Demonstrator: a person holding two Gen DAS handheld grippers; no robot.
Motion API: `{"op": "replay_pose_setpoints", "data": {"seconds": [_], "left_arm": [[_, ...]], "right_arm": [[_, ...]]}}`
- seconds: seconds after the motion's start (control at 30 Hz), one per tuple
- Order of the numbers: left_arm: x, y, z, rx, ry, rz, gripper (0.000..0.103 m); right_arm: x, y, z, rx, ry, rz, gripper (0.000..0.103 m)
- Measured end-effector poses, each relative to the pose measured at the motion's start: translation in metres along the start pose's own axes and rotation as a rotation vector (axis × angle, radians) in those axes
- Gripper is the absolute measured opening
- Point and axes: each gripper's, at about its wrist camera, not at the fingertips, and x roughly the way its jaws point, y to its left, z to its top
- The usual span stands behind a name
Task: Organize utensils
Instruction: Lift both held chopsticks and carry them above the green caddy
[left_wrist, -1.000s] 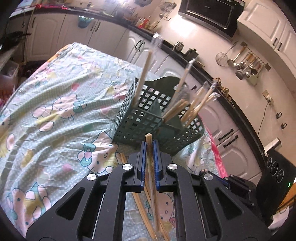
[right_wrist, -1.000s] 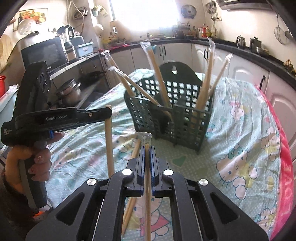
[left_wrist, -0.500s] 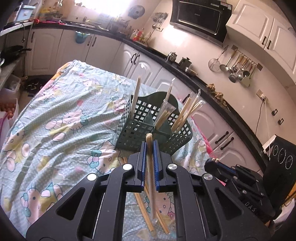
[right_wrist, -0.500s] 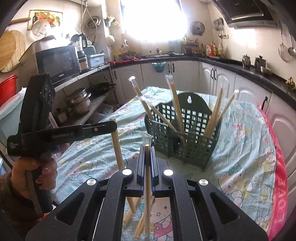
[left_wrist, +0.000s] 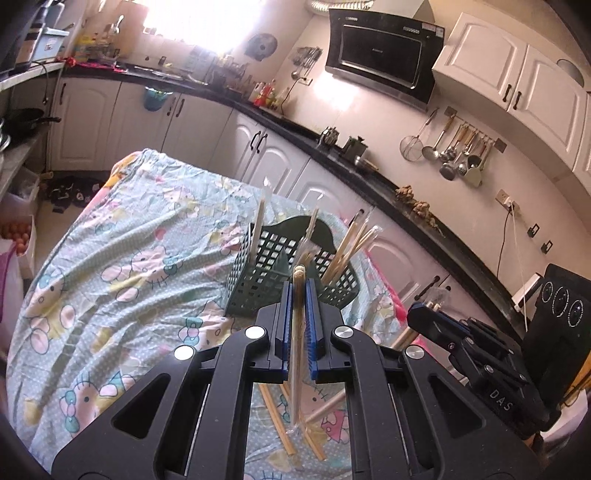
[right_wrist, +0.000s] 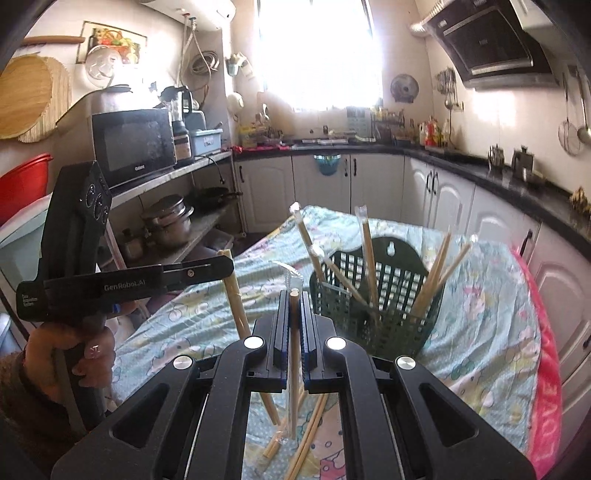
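Observation:
A green slotted basket (left_wrist: 258, 280) (right_wrist: 388, 332) stands on the Hello Kitty cloth and holds several wrapped chopstick pairs leaning upright. My left gripper (left_wrist: 298, 291) is shut on a wrapped chopstick pair (left_wrist: 297, 350), held upright above the cloth in front of the basket. My right gripper (right_wrist: 294, 306) is shut on another wrapped chopstick pair (right_wrist: 294, 369), also raised, left of the basket. The left gripper shows in the right wrist view (right_wrist: 221, 266) with its pair (right_wrist: 236, 302). Loose chopsticks (left_wrist: 280, 424) (right_wrist: 310, 439) lie on the cloth below both grippers.
The table under the cloth (left_wrist: 122, 258) ends near white kitchen cabinets (left_wrist: 266, 155). A shelf with a microwave (right_wrist: 133, 147) and pots (right_wrist: 166, 218) stands at left. The cloth's pink edge (right_wrist: 546, 369) marks the table's right side.
Both grippers have risen and pulled back from the basket, each still holding its wrapped chopstick pair; the basket looks smaller and farther away.

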Motion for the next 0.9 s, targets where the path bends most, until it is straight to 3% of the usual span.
{"op": "replay_pose_setpoints", "data": {"seconds": [0.9], "left_arm": [[-0.031, -0.059, 0.073, 0.141, -0.130, -0.097, 0.004]], "right_arm": [[-0.040, -0.016, 0.074, -0.018, -0.232, -0.058, 0.005]]}}
